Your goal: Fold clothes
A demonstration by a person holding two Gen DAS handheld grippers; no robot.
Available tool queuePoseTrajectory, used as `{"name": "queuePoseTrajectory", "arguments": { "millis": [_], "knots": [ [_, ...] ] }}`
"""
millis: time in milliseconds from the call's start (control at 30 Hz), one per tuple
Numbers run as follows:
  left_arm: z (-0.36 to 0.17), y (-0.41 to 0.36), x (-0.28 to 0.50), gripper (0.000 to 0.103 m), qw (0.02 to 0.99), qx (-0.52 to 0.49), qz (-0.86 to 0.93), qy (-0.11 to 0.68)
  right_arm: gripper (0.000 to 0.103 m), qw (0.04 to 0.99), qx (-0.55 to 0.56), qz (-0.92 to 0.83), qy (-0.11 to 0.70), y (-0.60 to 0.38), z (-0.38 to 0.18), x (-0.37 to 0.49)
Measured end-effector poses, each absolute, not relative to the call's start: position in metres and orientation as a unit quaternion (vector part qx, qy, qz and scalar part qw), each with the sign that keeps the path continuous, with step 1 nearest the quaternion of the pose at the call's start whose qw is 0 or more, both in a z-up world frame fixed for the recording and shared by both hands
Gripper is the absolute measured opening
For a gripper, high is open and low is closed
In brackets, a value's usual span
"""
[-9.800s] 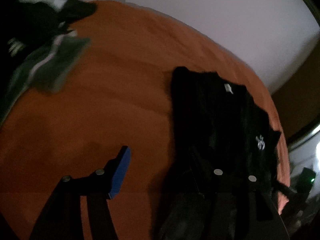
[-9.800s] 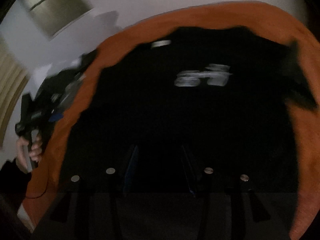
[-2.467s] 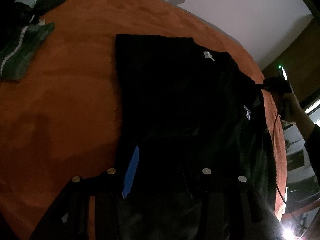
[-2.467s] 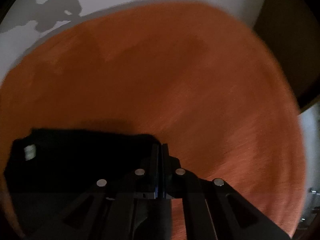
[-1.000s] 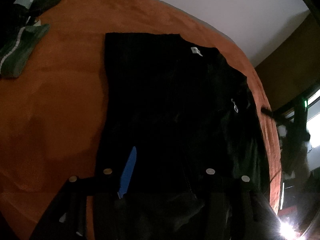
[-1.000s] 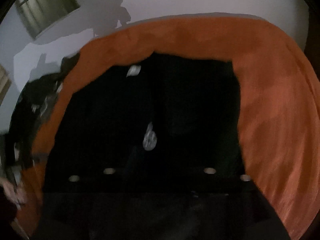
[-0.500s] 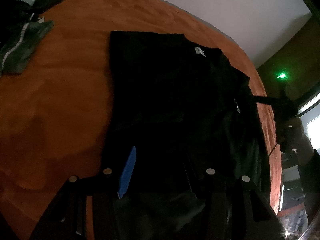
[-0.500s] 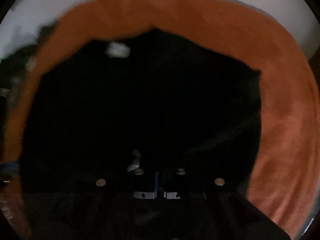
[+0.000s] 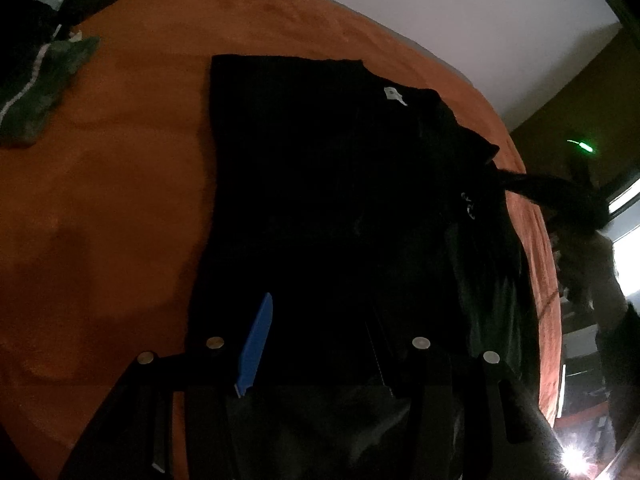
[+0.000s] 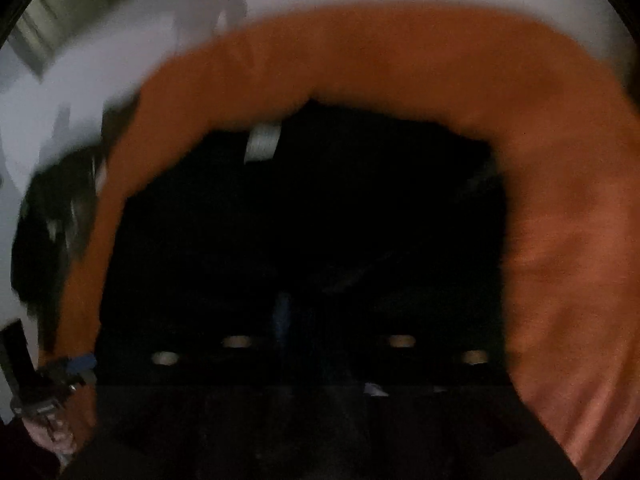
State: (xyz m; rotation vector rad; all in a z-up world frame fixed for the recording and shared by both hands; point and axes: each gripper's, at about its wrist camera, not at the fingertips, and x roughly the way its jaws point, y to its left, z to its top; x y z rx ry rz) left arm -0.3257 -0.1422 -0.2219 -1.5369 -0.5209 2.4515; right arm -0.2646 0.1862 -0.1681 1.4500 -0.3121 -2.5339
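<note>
A black T-shirt (image 9: 328,184) lies flat on the orange blanket (image 9: 120,200), its white neck label (image 9: 394,96) at the far end. My left gripper (image 9: 316,340) hovers over the shirt's near hem, fingers apart, and the blue pad (image 9: 256,344) presses on nothing. The right gripper (image 9: 552,196) reaches in from the right over the shirt's sleeve side, held by a hand (image 9: 592,264). In the blurred right wrist view the right gripper (image 10: 320,320) is opening its jaws above the black shirt (image 10: 312,208); the cloth lies under them and nothing is clamped.
A pile of dark and green clothes (image 9: 40,80) lies at the blanket's far left corner and shows as a dark heap (image 10: 52,220) in the right wrist view. A white wall (image 9: 440,8) lies behind the blanket. Bare orange blanket (image 10: 560,240) lies right of the shirt.
The right gripper, shut half a second ago low over the shirt, now has its fingers apart and has drawn back a little. The left gripper and the shirt's body have stayed put.
</note>
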Motion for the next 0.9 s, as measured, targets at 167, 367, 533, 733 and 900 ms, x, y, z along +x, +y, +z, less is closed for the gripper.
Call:
{"name": "queuePoseTrajectory", "arguments": {
  "millis": [167,367,533,733,900],
  "knots": [
    [-0.216,-0.148,-0.320,0.050,0.095,-0.518,0.830,-0.182,0.064,0.053,0.450,-0.881,-0.138,0.235,-0.175,-0.172],
    [-0.211,-0.147,-0.297,0.051,0.092,-0.523,0.832,-0.158,0.061,0.007,0.492,-0.857,-0.155,0.275,-0.216,-0.097],
    [-0.234,-0.149,-0.262,0.055,0.142,-0.591,0.770,-0.194,0.061,0.006,0.513,-0.844,-0.158,0.289,-0.218,-0.036],
    [-0.221,-0.156,-0.183,0.055,0.144,-0.631,0.759,-0.072,0.061,0.019,0.536,-0.830,-0.156,0.285,-0.198,0.074],
    [-0.245,-0.191,-0.125,0.056,0.121,-0.665,0.723,-0.145,0.052,0.019,0.575,-0.788,-0.220,0.296,-0.228,0.149]
  ]
}}
